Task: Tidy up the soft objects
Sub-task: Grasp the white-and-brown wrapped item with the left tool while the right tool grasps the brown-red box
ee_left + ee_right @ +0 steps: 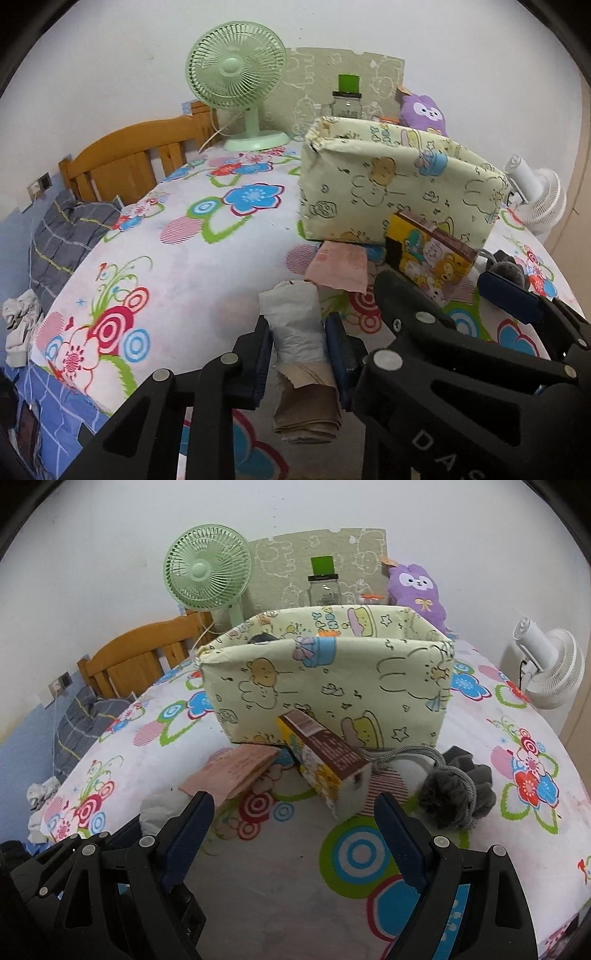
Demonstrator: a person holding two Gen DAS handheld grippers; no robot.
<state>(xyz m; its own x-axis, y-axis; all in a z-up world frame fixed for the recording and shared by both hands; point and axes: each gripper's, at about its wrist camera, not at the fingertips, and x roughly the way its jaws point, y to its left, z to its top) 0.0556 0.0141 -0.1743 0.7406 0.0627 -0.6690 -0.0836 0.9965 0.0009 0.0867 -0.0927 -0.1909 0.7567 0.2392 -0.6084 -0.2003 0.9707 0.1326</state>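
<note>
My left gripper (298, 341) is shut on a rolled white and beige cloth (301, 332) just above the flowered bedsheet. A pale green fabric storage box (399, 184) stands ahead; it also shows in the right wrist view (328, 679). In front of the box lie a pink cloth (236, 768), a yellow cartoon carton (325, 764) and a grey knitted pom-pom item (458, 790). My right gripper (295, 834) is open and empty, low over the sheet, short of the carton. It shows at the right of the left wrist view (443, 295).
A green desk fan (240, 85), a jar with a green lid (347, 98) and a purple plush toy (417, 587) stand behind the box. A white fan (550, 664) is at the right edge. A wooden headboard (136, 155) and a grey plaid pillow (62, 240) are at the left.
</note>
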